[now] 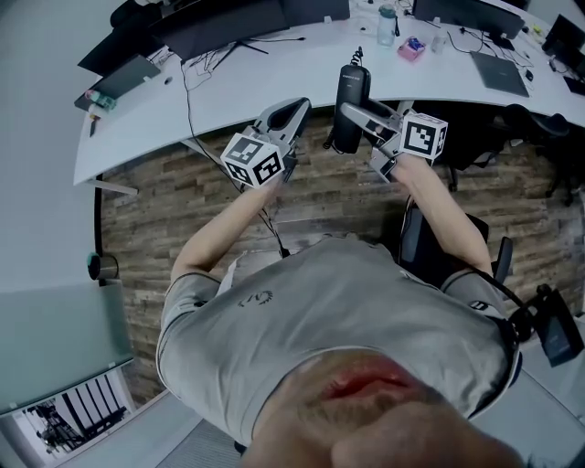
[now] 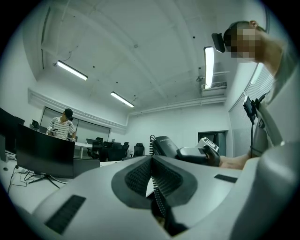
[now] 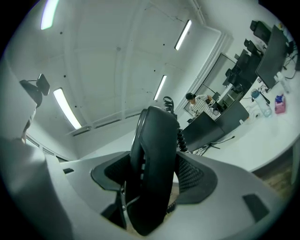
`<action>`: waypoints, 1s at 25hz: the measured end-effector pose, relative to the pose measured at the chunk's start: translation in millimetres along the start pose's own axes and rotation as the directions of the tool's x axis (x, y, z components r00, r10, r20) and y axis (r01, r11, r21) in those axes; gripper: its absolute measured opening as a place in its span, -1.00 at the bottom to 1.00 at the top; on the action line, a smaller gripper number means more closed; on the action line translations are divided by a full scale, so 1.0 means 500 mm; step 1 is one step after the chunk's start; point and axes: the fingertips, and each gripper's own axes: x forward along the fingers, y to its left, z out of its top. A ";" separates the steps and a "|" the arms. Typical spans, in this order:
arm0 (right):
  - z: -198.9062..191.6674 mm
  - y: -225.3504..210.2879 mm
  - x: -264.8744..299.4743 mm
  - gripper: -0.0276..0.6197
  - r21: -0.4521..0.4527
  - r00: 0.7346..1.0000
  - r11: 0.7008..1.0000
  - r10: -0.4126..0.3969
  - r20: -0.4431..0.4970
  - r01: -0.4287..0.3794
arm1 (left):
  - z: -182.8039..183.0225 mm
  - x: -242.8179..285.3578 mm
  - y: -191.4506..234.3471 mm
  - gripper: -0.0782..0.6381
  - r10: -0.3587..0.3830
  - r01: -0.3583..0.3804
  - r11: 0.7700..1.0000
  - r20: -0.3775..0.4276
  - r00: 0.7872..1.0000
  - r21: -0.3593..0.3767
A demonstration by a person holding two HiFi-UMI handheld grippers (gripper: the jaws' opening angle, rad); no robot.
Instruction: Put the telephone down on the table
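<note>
The black telephone handset (image 1: 350,105) stands upright in the air just off the near edge of the white curved table (image 1: 274,78). My right gripper (image 1: 351,119) is shut on it; in the right gripper view the handset (image 3: 152,159) fills the gap between both pads, its coiled cord (image 3: 180,136) running off behind. My left gripper (image 1: 294,111) hovers to the left of the handset, apart from it. Its jaws (image 2: 151,171) are pressed together with nothing clearly between them. The left gripper view shows the handset (image 2: 165,146) and the right gripper's fingers (image 2: 197,153) ahead.
On the table are dark monitors (image 1: 228,23), cables (image 1: 196,73), a bottle (image 1: 387,26), a pink item (image 1: 411,47) and a closed laptop (image 1: 501,73). Office chairs (image 1: 539,128) stand at the right over wood flooring (image 1: 183,192). A person in a striped shirt (image 2: 63,127) is far off.
</note>
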 end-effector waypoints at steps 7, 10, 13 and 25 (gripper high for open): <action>0.030 -0.060 -0.055 0.02 0.033 0.999 0.999 0.042 0.009 -0.042 | -0.026 0.068 -0.023 -0.75 0.045 -0.045 0.999 -0.012 0.999 0.010; 0.038 -0.090 -0.066 0.02 0.044 0.998 0.998 0.053 0.023 -0.054 | -0.039 0.082 -0.017 -0.75 0.079 -0.079 0.997 -0.017 0.997 0.008; 0.029 -0.096 -0.066 0.01 0.086 0.996 0.993 0.084 0.019 -0.085 | -0.047 0.084 -0.019 -0.75 0.097 -0.097 0.995 -0.046 0.994 0.006; 0.022 -0.088 -0.064 0.02 0.125 0.987 0.979 0.154 0.044 -0.159 | -0.028 0.084 -0.037 -0.76 0.099 -0.098 0.995 -0.040 0.994 0.028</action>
